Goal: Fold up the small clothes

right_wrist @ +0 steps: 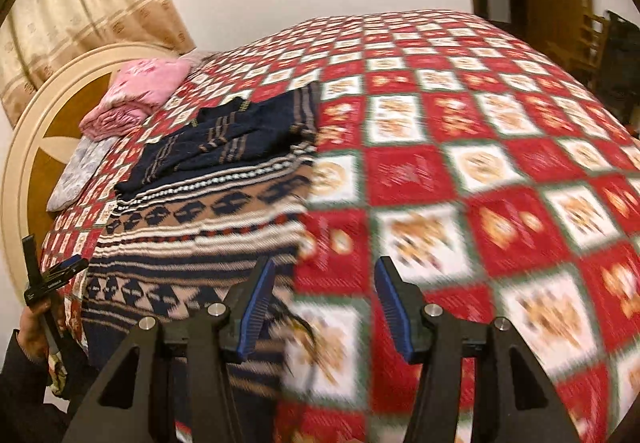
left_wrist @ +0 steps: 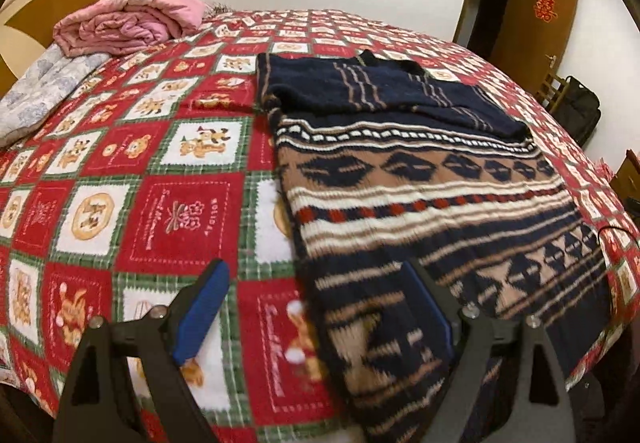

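Note:
A patterned knit sweater (left_wrist: pixel 420 195) in navy, brown and white lies flat on the bed, its sleeves folded across the top. It also shows in the right wrist view (right_wrist: pixel 208 211). My left gripper (left_wrist: pixel 316 283) is open and empty, held above the sweater's near left hem edge; its right finger is over the knit, its left finger over the bedspread. My right gripper (right_wrist: pixel 326 283) is open and empty above the sweater's near right edge. The left gripper (right_wrist: pixel 60 275) shows in the right wrist view at far left.
A red, white and green checked bedspread (left_wrist: pixel 152 211) covers the bed. A folded pink quilt (left_wrist: pixel 132 19) and a grey pillow (left_wrist: pixel 44 91) lie by the headboard (right_wrist: pixel 48 111). A brown door (left_wrist: pixel 532 15) and a dark bag (left_wrist: pixel 580 111) are at far right.

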Demonstrator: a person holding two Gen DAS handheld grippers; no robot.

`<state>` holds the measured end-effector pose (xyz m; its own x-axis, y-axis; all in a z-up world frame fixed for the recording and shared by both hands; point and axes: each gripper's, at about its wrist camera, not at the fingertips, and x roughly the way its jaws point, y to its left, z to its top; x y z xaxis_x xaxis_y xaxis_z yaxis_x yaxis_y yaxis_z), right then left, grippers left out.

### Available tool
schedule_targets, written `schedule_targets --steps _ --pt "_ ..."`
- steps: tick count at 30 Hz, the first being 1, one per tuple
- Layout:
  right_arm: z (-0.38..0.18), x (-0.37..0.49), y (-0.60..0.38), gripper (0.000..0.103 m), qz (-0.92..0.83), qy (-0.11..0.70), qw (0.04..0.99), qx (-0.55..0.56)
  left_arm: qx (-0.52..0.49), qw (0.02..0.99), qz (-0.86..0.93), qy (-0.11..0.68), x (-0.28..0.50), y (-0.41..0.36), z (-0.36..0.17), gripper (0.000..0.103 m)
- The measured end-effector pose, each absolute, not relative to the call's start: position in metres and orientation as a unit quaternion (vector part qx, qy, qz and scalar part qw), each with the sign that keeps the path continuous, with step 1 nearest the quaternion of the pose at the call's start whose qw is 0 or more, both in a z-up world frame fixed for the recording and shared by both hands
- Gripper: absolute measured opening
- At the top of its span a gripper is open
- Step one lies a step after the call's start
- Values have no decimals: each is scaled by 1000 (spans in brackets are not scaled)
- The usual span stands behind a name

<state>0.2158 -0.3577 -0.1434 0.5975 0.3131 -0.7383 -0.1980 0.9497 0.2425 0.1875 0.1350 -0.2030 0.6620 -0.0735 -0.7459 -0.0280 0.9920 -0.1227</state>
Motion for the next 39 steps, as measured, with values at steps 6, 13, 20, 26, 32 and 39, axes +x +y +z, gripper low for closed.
schedule_targets --steps 6,13,20,26,32,39 --pt "-113 146 -402 54 117 392 908 90 -64 917 -17 393 166 134 -193 89" --pt "-46 57 -456 54 39 285 951 117 -71 919 -24 388 151 137 -195 89" --pt "-18 -2 -434 65 3 273 962 14 -76 916 -38 393 136 129 -206 89" --pt "-95 22 -350 65 132 397 905 -78 -91 909 -45 405 129 123 -218 89" --pt "-139 53 -314 65 188 426 883 -47 -86 907 -61 408 123 111 -221 89" --pt "-176 80 -270 55 250 448 858 -34 -87 903 -68 416 121 103 -227 89"
